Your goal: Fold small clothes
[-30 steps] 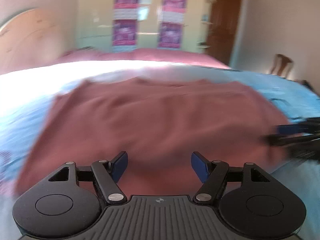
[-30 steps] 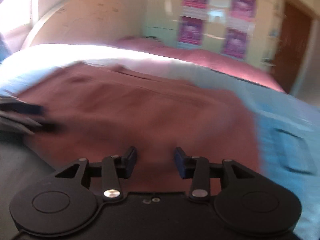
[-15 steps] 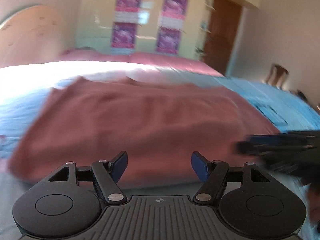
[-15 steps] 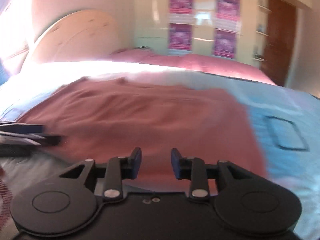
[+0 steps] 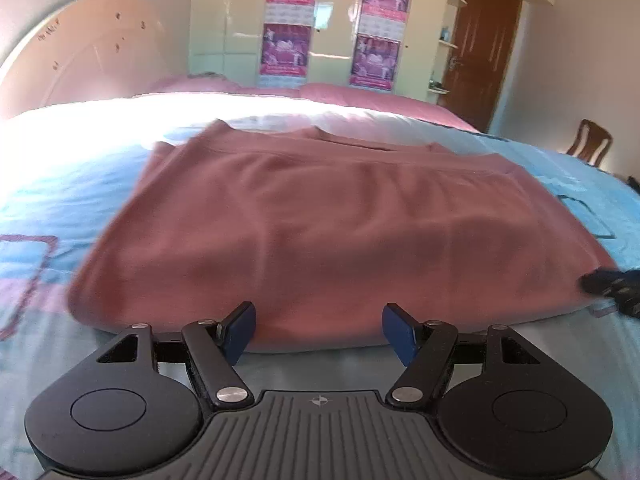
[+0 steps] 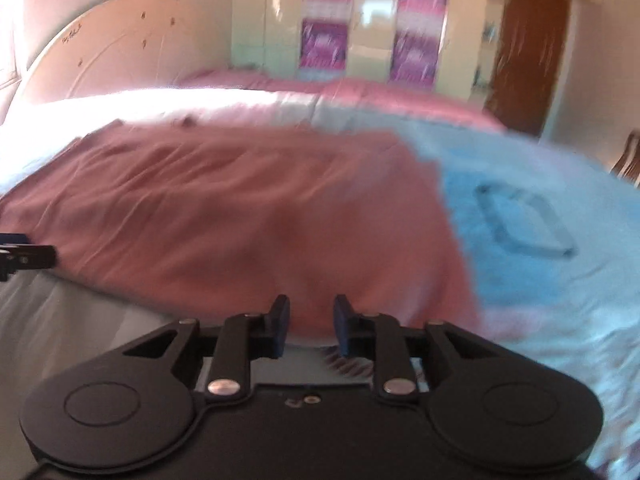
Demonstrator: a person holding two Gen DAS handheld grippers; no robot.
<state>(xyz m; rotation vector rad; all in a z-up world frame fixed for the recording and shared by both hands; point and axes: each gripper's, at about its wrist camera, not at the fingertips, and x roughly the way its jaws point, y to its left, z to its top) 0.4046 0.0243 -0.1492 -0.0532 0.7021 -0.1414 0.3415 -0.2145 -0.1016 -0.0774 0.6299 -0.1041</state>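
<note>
A dusty-pink garment (image 5: 336, 224) lies flat on the light blue bedsheet (image 5: 60, 196), with a fold line across its far part. My left gripper (image 5: 318, 330) is open and empty, just short of the garment's near edge. My right gripper (image 6: 309, 324) is partly open and empty, at the near edge of the garment (image 6: 240, 216) towards its right side. The right gripper's tip shows at the right edge of the left wrist view (image 5: 612, 286). The left gripper's tip shows at the left edge of the right wrist view (image 6: 24, 256).
The bed has pink pillows (image 5: 360, 96) at the far end and a curved headboard (image 5: 80, 48) at the left. A wardrobe with purple posters (image 5: 288, 40) and a brown door (image 5: 484, 48) stand behind. A wooden chair (image 5: 592, 148) is at the right.
Both grippers have drawn back towards the near edge of the garment. The right gripper's jaws have narrowed a little. The garment lies as before.
</note>
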